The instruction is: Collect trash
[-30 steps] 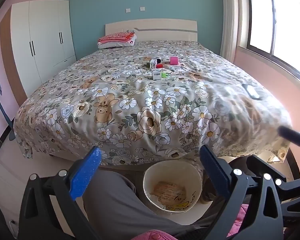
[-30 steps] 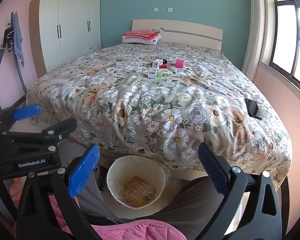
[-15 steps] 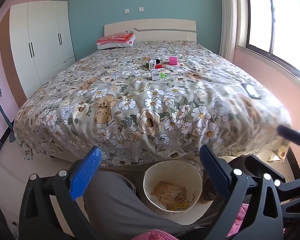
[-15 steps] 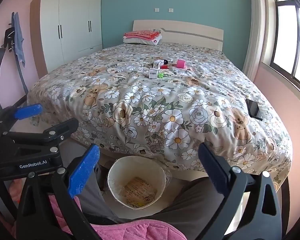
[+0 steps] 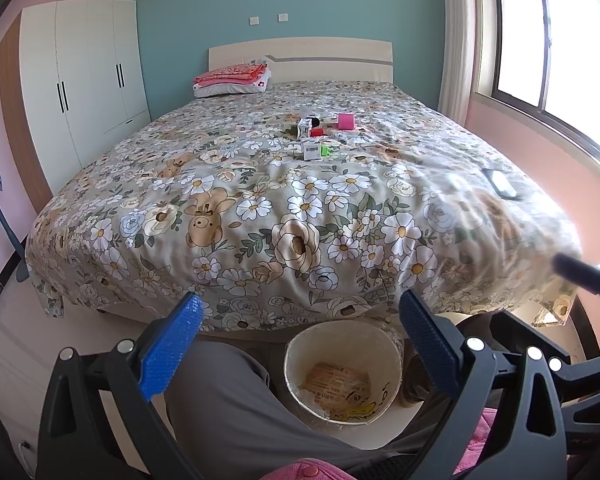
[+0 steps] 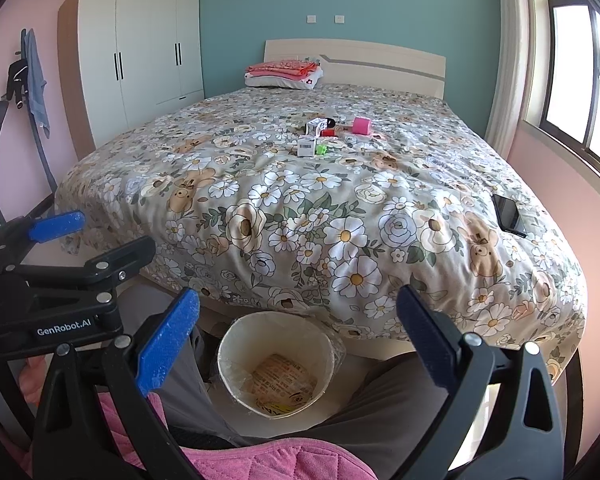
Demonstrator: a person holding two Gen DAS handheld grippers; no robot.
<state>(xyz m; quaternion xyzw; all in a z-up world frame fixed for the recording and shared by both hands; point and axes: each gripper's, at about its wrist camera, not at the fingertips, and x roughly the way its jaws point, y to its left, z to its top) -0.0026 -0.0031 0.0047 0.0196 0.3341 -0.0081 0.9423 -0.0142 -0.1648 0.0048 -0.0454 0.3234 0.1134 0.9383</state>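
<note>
A cream waste bin [image 5: 342,372] stands on the floor at the bed's foot, between the person's legs, with a printed wrapper inside; it also shows in the right wrist view [image 6: 276,364]. Small trash lies mid-bed: a white box [image 5: 311,148] with a green piece [image 5: 325,149], another white box [image 5: 305,127], a red item [image 5: 316,132] and a pink roll [image 5: 345,121]. The same cluster shows in the right wrist view [image 6: 320,136]. My left gripper [image 5: 300,344] is open and empty above the bin. My right gripper [image 6: 296,340] is open and empty too.
A floral bedspread [image 5: 300,208] covers the large bed. A black phone [image 6: 508,213] lies near its right edge. Folded pink bedding [image 5: 232,78] sits at the headboard. A white wardrobe [image 5: 84,76] stands left, a window [image 5: 560,52] right. The left gripper's body [image 6: 52,292] shows in the right view.
Both views have drifted very slightly; the grippers stay open and nothing on the bed has moved.
</note>
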